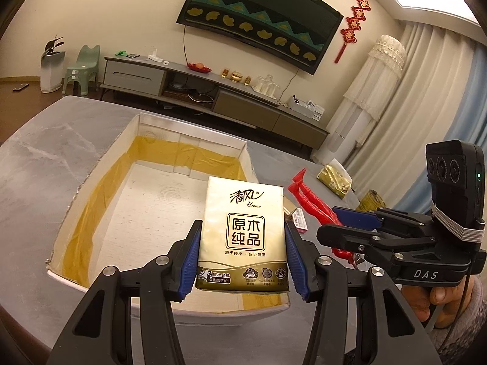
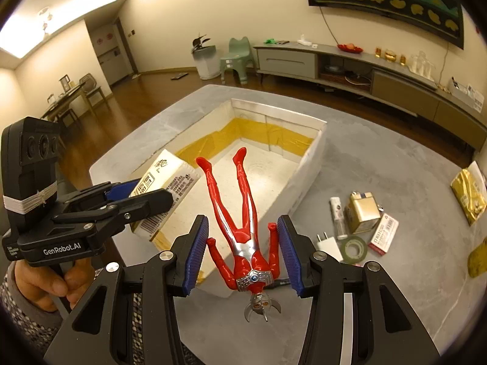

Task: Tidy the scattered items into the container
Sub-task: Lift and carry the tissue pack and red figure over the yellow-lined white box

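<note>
A white open box (image 1: pixel 100 158) lined with yellow tape stands on the grey table (image 1: pixel 39 164). My left gripper (image 1: pixel 242 223) is shut on a gold-and-white tissue pack (image 1: pixel 243 234), held upright over the box's near right corner. In the right wrist view the box (image 2: pixel 310 164) lies ahead. There my right gripper (image 2: pixel 242 217) is shut on a red toy figure (image 2: pixel 243 222), the pads pressing its arms. Its legs point out over the box and its silver head hangs toward the camera. The left gripper (image 2: pixel 121 200) with the tissue pack (image 2: pixel 164 182) shows at left, and the right gripper (image 1: pixel 331 223) shows at the right of the left view.
Right of the box lie a gold carton (image 2: pixel 362 213), a white tube (image 2: pixel 338 216), a red-and-white packet (image 2: pixel 383 234), a white plug (image 2: pixel 328 245), a green tape roll (image 2: pixel 353 251) and gold pouches (image 2: pixel 468 194). A long TV cabinet (image 2: pixel 380 70) runs behind the table.
</note>
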Demonstrator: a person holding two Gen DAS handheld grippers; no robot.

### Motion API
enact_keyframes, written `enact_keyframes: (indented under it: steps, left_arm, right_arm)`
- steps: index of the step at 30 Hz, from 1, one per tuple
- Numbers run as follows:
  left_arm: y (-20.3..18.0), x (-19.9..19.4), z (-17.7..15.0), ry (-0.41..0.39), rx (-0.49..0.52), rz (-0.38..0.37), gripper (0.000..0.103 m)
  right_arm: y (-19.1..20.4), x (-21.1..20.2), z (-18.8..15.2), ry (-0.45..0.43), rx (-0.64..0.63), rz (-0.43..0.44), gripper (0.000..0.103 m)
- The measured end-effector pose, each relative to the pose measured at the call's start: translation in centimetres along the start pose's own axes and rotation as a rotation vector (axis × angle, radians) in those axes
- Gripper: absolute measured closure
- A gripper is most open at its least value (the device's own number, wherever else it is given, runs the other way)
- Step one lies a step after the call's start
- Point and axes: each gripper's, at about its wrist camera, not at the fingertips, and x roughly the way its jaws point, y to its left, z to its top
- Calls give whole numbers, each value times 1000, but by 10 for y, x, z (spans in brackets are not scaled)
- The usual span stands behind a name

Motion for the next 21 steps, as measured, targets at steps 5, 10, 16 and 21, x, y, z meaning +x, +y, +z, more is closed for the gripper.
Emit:
enact_keyframes:
  steps: [5,10,16,21]
  left_arm:
    - [9,-4,6,-11,-5,16,51]
    - [18,-6,13,-21,-10,30,51]
    - [28,-4,23,-23,-11,47,51]
    - [37,1,34,-14,-18,54,51]
  right_arm:
    - [6,8,7,7,-18,3,54]
    - [10,16,14,15,-37,0,54]
    - [16,28,24,24,-67,-6,54]
    - [19,41,37,33,-87,-10,54]
